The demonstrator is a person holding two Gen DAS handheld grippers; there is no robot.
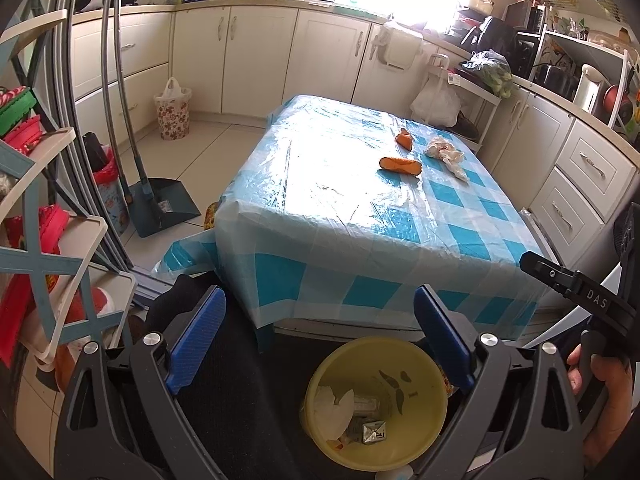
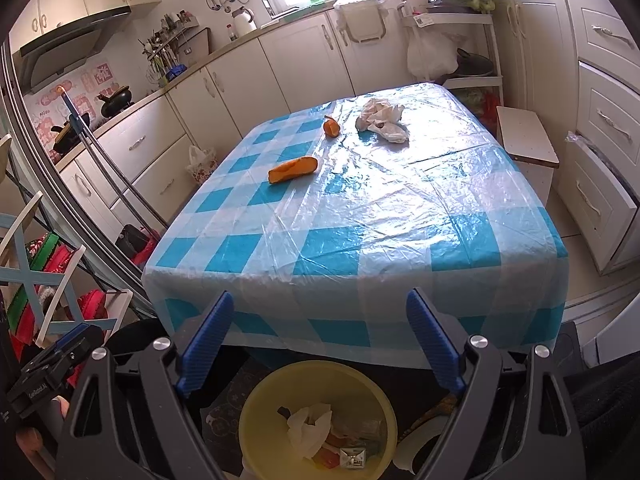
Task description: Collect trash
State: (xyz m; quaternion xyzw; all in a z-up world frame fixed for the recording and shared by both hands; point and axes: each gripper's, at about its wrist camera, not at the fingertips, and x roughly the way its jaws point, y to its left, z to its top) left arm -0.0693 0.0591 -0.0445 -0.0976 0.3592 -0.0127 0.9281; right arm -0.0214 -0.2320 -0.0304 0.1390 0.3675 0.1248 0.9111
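A yellow bin stands on the floor in front of the table and holds crumpled tissue, wrappers and a small foil packet. On the blue-checked table lie a long orange peel, a smaller orange peel and a crumpled white tissue wad. My left gripper hovers open above the bin with nothing between its blue fingers. Over the same bin my right gripper is open and empty too.
White kitchen cabinets run along the far walls. A broom and dustpan and a floral bin stand at the left. A small stool sits by the table's right side. A shelf rack stands near left.
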